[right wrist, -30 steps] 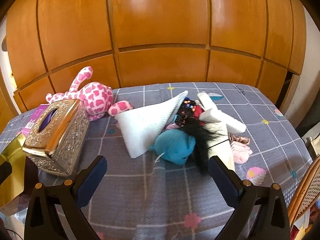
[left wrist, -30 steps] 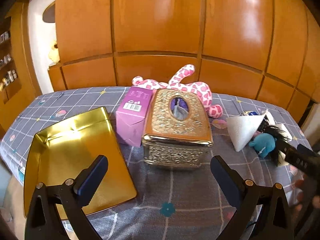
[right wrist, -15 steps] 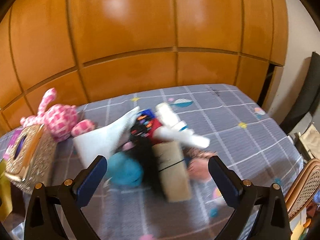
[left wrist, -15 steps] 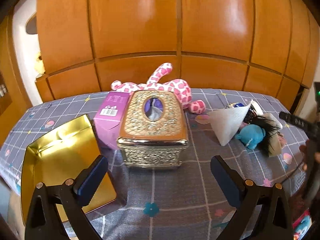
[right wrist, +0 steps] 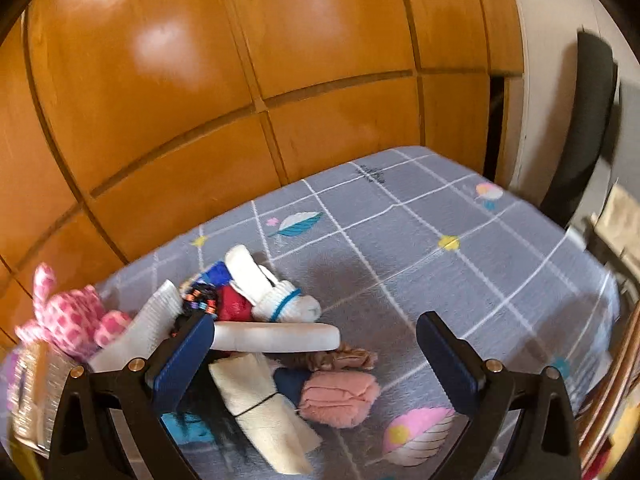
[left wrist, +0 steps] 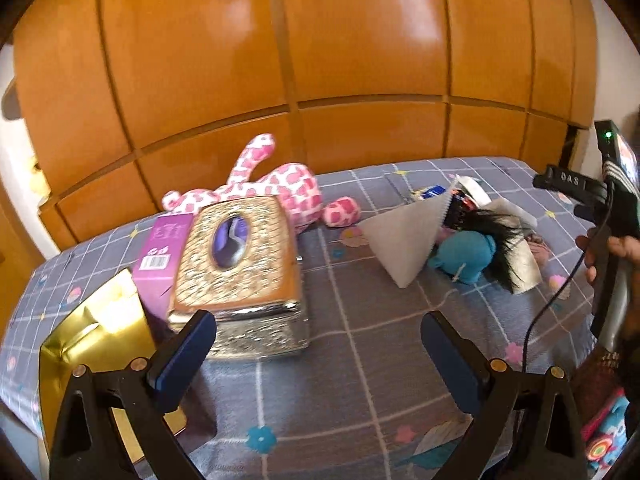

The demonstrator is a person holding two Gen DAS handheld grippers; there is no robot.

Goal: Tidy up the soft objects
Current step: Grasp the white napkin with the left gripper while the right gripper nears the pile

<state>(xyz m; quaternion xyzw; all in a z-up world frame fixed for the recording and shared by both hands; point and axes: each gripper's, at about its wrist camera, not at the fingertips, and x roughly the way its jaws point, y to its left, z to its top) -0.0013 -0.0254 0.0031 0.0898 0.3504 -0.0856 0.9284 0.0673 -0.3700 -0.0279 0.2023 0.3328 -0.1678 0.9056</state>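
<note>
bright, warm | glare on wood panels point(left wrist: 248, 52) | fisheye-bent edges | right view motion-blurred

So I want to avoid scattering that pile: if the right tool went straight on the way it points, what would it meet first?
Probably the pink fuzzy bundle lying between the open fingers of the right tool, with the white tube just beyond. Depth is hard to judge here, so the tan scrunchie could come first.

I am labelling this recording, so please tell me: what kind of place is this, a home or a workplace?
Most likely a home, perhaps a bedroom. The things lie on a grey checked cloth with small flower prints, in front of wooden panels like wardrobe doors. A pink plush, socks and an ornate tissue box suit a household.
</note>
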